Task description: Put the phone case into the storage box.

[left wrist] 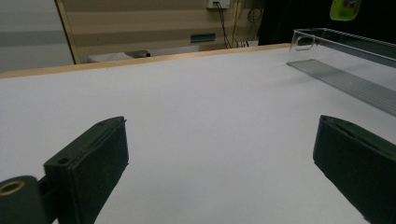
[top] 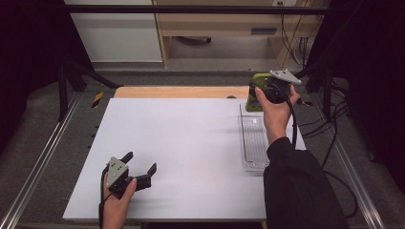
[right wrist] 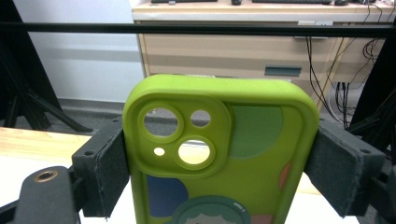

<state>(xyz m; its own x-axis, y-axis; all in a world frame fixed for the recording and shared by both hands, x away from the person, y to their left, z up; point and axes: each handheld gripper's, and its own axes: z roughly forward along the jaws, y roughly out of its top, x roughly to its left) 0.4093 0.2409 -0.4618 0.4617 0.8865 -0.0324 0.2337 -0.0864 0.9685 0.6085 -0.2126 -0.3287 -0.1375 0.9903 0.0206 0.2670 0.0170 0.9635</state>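
The right gripper (right wrist: pixel 219 163) has its 2 fingers (right wrist: pixel 100 172) clamped on the sides of a green phone case (right wrist: pixel 219 154), held upright just beyond the far end of the clear tray (top: pixel 253 143). Lowering the case level into the tray should work best. The left gripper (top: pixel 138 164), fingers apart, rests on the desk (top: pixel 181 143) well left of the tray.

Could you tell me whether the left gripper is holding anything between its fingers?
No, the left gripper stands with its fingers wide apart over the bare white table, with nothing between them.
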